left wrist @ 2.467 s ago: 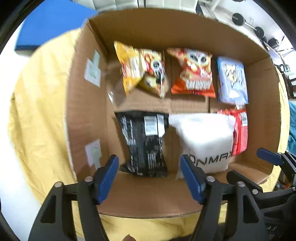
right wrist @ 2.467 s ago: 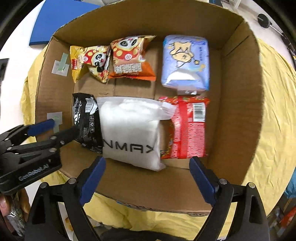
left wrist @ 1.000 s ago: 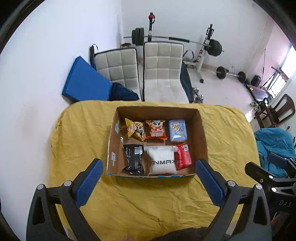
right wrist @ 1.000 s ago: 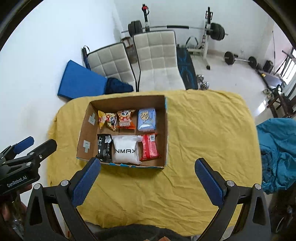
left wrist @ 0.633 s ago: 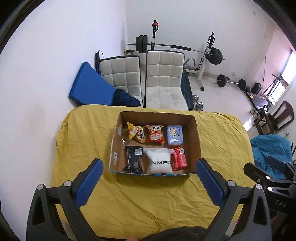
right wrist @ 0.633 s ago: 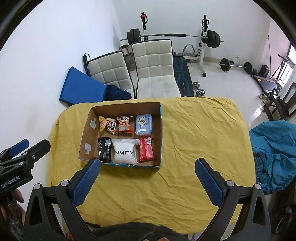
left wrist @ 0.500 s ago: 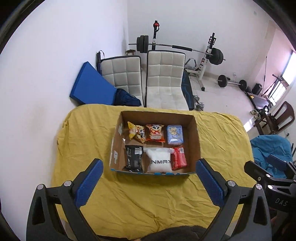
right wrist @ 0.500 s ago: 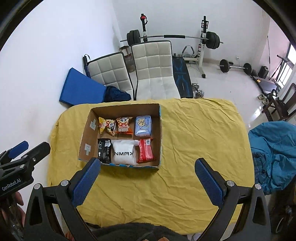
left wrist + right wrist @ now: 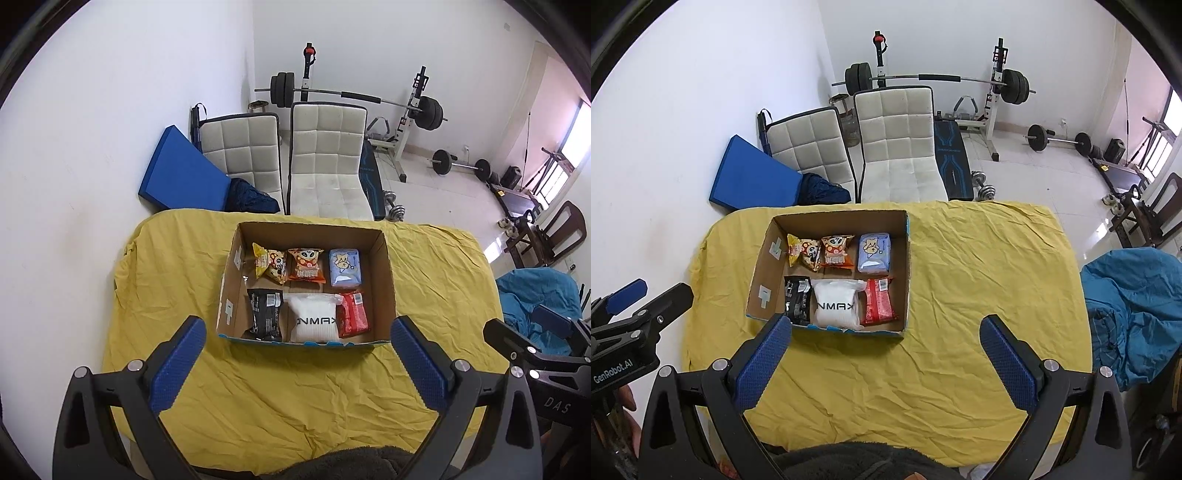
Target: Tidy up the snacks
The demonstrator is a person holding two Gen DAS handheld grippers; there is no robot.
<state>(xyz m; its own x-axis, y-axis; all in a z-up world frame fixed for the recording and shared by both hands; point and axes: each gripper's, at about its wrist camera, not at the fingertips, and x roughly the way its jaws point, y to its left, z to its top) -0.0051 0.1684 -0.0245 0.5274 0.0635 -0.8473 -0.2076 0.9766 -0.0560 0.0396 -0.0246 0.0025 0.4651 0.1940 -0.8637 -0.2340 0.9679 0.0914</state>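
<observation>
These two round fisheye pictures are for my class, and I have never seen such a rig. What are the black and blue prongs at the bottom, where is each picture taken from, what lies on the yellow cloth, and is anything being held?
A person holds a hand-held gripper in each hand; no robot arm is involved. Each gripper carries a camera looking forward along its two blue-padded fingers, which are the prongs you see. One picture comes from the left gripper, the other from the right gripper. Both are open and hold nothing.

On the yellow cloth stands an open cardboard box. Inside lie six packets in two rows: at the back a yellow panda packet, an orange panda packet and a pale blue packet; at the front a black packet, a white bag and a red packet.

Behind are chairs and gym weights.
</observation>
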